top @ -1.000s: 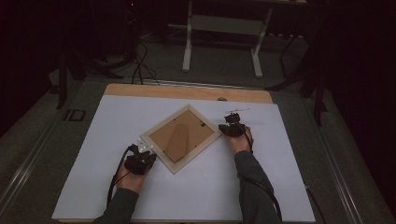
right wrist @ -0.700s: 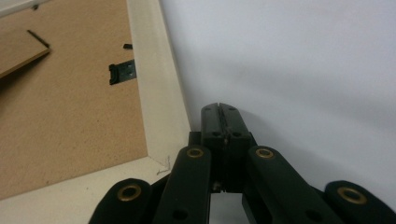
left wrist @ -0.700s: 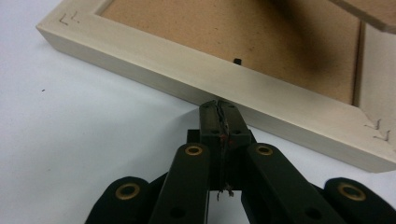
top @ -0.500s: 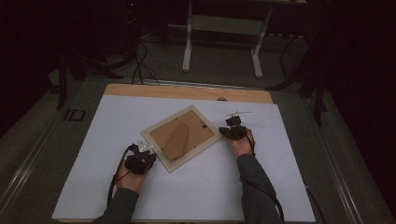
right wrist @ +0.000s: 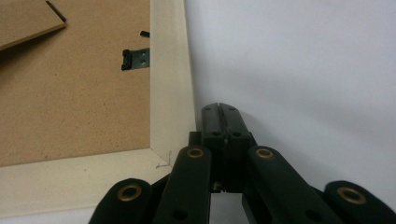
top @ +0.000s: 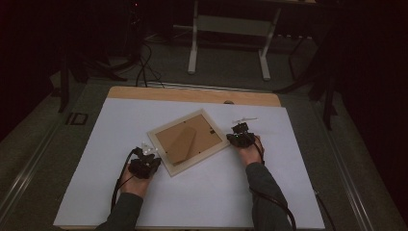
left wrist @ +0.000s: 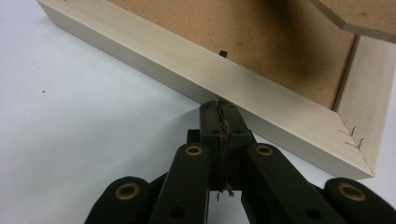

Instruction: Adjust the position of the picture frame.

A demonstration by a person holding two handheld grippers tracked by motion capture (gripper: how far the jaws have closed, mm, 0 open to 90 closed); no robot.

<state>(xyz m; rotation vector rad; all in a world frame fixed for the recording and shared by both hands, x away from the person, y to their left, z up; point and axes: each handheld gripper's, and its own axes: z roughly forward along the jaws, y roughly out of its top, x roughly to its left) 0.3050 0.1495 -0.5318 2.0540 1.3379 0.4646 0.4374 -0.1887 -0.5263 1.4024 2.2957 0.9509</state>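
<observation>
A pale wooden picture frame (top: 188, 141) lies face down and turned askew on the white table top (top: 202, 192), its brown backing board and fold-out stand showing. My left gripper (top: 150, 153) sits at the frame's lower left edge, jaws shut and empty, tips against the frame's side (left wrist: 243, 88). In the left gripper view the shut jaw tips (left wrist: 219, 106) meet that pale edge. My right gripper (top: 239, 131) rests just off the frame's right corner, also shut with nothing between its jaws (right wrist: 222, 109). The frame's corner (right wrist: 170, 140) and a small metal clip (right wrist: 137, 59) lie to its left.
A small pale object (top: 244, 119) lies on the white sheet just beyond the right gripper. The table's wooden far edge (top: 192, 95) runs behind the frame. A metal stand (top: 228, 38) and cables (top: 144, 67) are on the dark floor past the table.
The frame has turned a little, its right corner swinging away from the person. The right gripper has shifted slightly nearer along that corner; the left gripper has stayed put.
</observation>
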